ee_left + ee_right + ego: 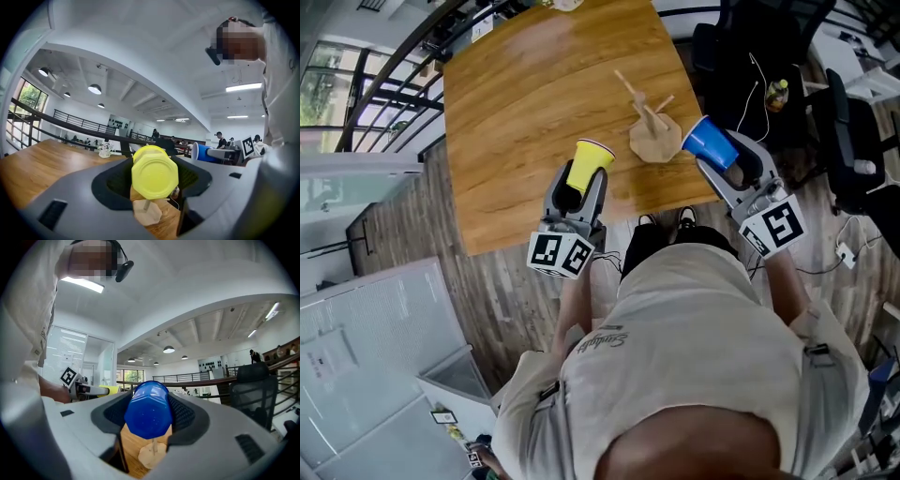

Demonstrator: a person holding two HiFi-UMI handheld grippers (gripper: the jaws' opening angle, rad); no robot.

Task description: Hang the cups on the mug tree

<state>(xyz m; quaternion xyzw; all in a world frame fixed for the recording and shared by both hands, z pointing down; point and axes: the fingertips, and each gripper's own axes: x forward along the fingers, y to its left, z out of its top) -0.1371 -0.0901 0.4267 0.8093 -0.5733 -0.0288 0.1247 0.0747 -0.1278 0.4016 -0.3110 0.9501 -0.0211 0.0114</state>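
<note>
My left gripper point(581, 178) is shut on a yellow cup point(588, 165), which lies on its side with its mouth toward the table's middle. In the left gripper view the yellow cup point(154, 173) shows its base between the jaws. My right gripper point(724, 157) is shut on a blue cup point(710, 142), held the same way; the blue cup point(148, 410) fills the gap in the right gripper view. The wooden mug tree point(652, 127) stands near the table's front edge between the two cups, its pegs bare. The mug tree's base point(147, 212) point(153, 453) shows just below each cup.
The wooden table point(534, 103) ends just in front of both grippers. Black office chairs point(750, 66) and cables crowd the floor at the right. A railing point(384, 84) runs along the left. A small flower pot point(104, 149) stands at the table's far side.
</note>
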